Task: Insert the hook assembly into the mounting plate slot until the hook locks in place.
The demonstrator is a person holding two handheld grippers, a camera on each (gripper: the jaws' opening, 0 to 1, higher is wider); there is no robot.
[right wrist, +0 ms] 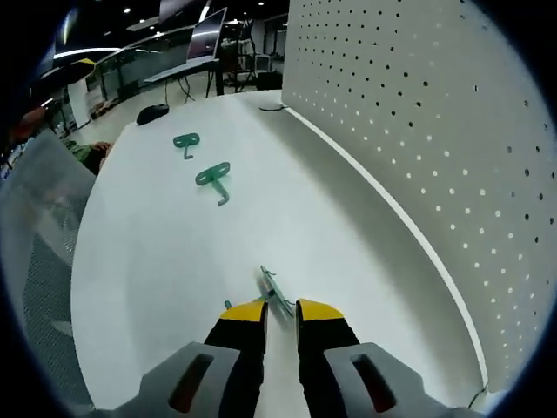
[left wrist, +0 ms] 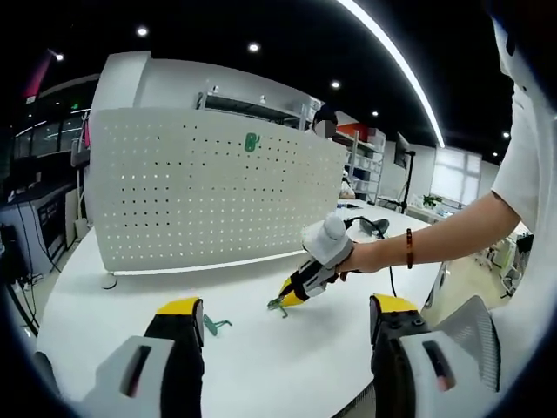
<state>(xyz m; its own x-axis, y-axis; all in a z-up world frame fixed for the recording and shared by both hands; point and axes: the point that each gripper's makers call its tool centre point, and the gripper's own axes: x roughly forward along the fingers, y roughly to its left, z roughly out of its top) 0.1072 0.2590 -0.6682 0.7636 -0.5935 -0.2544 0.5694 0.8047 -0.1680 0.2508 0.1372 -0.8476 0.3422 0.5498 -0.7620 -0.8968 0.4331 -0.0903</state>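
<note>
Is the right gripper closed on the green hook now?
Cannot tell. Right gripper has narrow jaws around small green metal hook on white table; contact unclear.

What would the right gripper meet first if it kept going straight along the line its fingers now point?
The right gripper would meet the green hook lying on the white table just ahead of its fingertips. Its fingers stand narrowly apart, and depth is hard to judge, so contact may already be close.

Left view faces the pegboard (left wrist: pixel 209 196) — right view skims alongside it.
</note>
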